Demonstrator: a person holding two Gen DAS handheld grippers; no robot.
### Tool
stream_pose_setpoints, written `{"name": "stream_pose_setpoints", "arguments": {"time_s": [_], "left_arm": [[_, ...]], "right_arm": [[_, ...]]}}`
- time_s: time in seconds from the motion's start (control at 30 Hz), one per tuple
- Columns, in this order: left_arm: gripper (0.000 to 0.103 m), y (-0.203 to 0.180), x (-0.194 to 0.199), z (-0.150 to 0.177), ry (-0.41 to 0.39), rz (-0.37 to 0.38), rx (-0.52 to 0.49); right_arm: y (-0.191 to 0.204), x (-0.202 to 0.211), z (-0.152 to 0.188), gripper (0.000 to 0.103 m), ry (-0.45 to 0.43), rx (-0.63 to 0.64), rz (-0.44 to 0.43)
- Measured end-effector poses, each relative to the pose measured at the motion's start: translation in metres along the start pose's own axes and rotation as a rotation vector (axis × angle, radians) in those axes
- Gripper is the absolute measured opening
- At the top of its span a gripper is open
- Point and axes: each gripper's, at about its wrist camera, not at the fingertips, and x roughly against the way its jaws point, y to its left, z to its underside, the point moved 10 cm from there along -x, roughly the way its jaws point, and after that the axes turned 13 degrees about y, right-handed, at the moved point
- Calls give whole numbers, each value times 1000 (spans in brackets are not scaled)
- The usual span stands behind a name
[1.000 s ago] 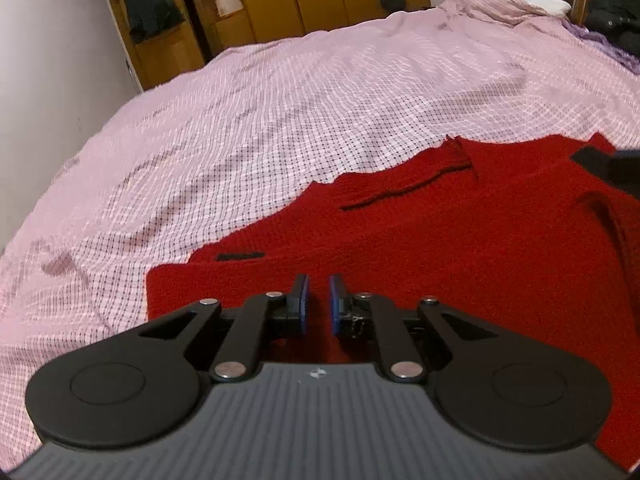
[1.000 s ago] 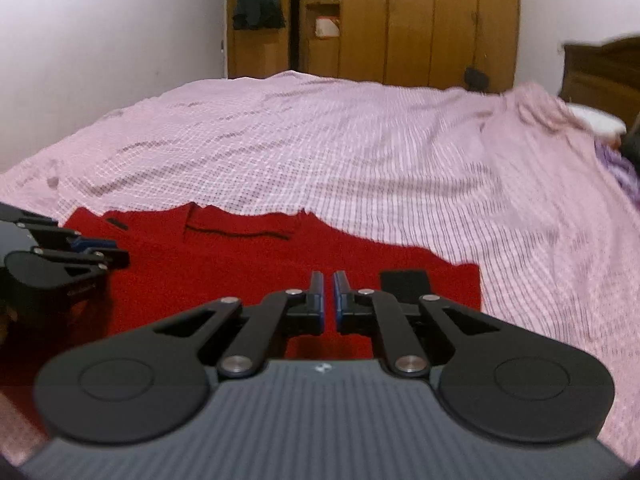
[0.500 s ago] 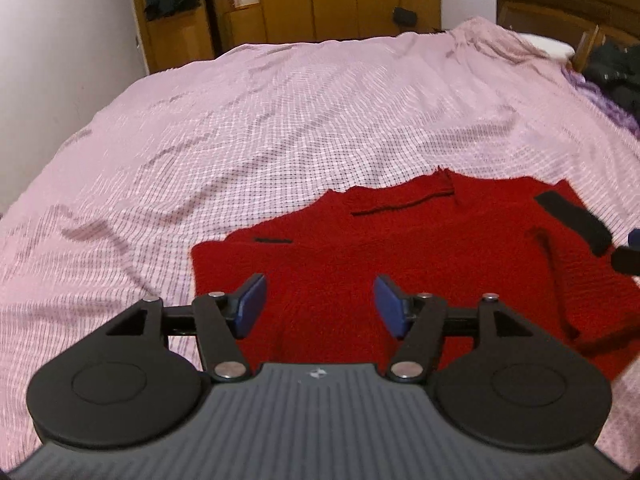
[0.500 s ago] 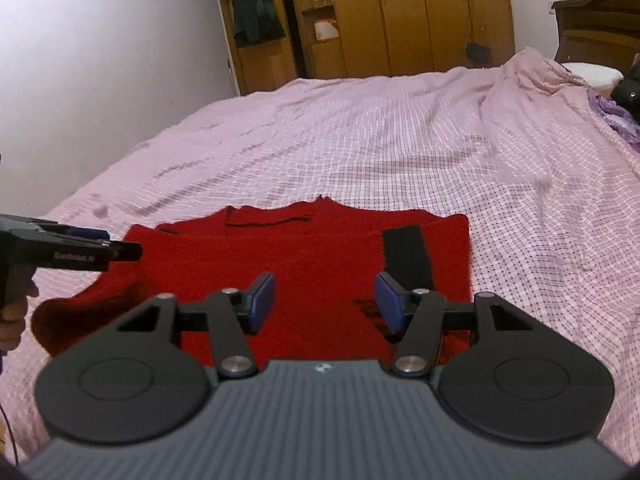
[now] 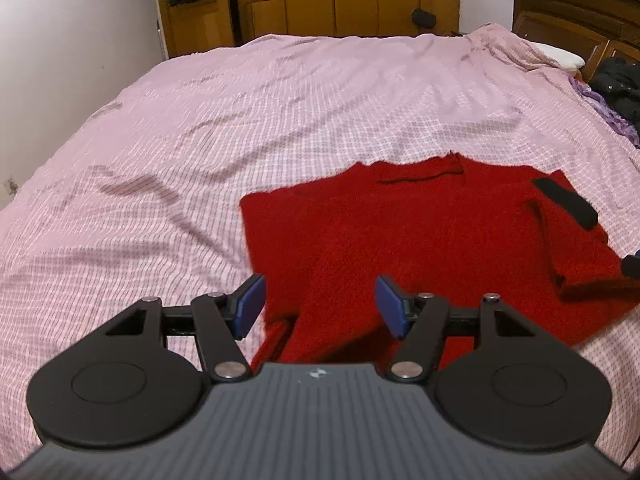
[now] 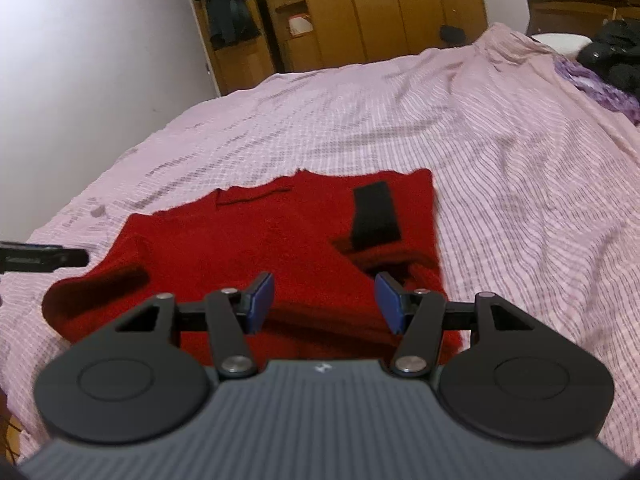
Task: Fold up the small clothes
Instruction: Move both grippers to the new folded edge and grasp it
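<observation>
Red knitted sweater (image 5: pixel 400 232) lying on the pink checked bedspread (image 5: pixel 200 140), partly folded: its right sleeve, ending in a black cuff (image 6: pixel 376 216), is laid across the body, and its left side is turned in to a straight edge. Both hand-held tools hover above the near hem with nothing between their blue pads; the left gripper (image 5: pixel 318 306) and the right gripper (image 6: pixel 325 302) each stand moderately wide, neither touching the knit as far as we can see. We judge that the sleeve folds are made and the lengthwise fold comes next. To do it well, we would lower each gripper onto a near corner of the hem, pinch all layers together so that the tucked sleeve does not slip out, and lift both corners evenly. We would carry them towards the far neckline (image 5: pixel 420 176) at one pace, since the thick knit sags and bunches if one side leads. Released edges should meet squarely.
</observation>
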Motion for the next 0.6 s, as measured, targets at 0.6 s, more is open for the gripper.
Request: {"name": "stream_pose_setpoints", "arguments": {"time_s": [0.6], "left_arm": [[68, 7, -5, 21, 12, 52, -23]], "right_arm": [[-22, 7, 18, 66, -29, -15, 12]]}}
